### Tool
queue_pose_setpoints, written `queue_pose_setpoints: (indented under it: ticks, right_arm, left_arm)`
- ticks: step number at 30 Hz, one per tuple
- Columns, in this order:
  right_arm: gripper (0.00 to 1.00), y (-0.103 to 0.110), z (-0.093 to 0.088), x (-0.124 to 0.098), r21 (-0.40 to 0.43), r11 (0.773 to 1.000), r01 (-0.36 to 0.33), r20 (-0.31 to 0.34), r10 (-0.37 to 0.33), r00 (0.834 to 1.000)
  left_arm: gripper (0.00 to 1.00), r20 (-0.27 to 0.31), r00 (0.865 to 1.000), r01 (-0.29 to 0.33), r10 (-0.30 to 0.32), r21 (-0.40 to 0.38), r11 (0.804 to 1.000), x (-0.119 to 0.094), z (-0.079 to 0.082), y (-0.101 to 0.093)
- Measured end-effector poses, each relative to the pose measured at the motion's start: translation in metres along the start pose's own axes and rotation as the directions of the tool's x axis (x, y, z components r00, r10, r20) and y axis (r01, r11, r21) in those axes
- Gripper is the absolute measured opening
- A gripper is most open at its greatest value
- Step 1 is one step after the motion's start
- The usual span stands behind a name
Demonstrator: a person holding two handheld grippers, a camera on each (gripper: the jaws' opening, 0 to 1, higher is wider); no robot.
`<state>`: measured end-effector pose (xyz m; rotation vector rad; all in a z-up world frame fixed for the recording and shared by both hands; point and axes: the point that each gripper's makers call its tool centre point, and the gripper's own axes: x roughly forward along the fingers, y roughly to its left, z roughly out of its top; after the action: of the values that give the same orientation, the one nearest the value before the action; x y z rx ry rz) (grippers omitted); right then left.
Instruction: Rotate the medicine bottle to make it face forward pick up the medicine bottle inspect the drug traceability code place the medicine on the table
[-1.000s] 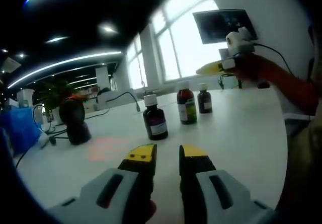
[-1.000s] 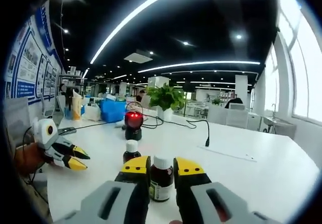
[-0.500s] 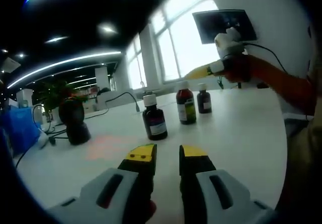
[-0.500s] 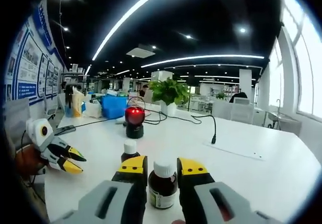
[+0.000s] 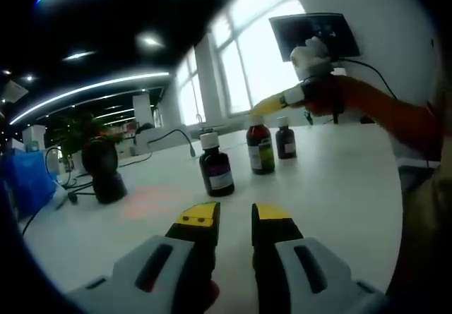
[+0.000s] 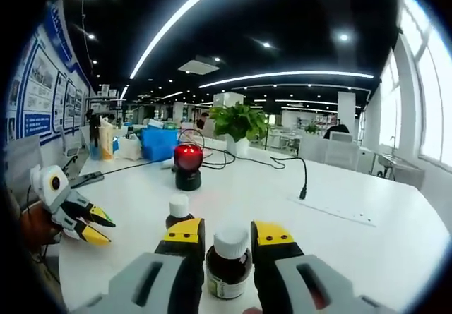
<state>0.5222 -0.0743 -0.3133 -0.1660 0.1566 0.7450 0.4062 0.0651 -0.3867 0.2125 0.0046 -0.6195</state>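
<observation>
Your right gripper (image 6: 229, 238) straddles the middle bottle (image 6: 229, 263), which stands upright on the counter (image 6: 339, 243), cap between the parted tips; whether they touch it you cannot tell. Your left gripper (image 5: 234, 216) waits empty, tips slightly apart, well off.
</observation>
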Motion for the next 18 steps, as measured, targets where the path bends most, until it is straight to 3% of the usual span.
queue_pose_setpoints:
  ticks: [18]
  right_arm:
    - [0.22,0.0007,-0.0071,0.0079,-0.01,1.0,0.005,-0.037,-0.005,0.999]
  left_arm:
    - [0.1,0.001,1.0,-0.001,0.001,0.0,1.0,0.0003,-0.0019,0.0016]
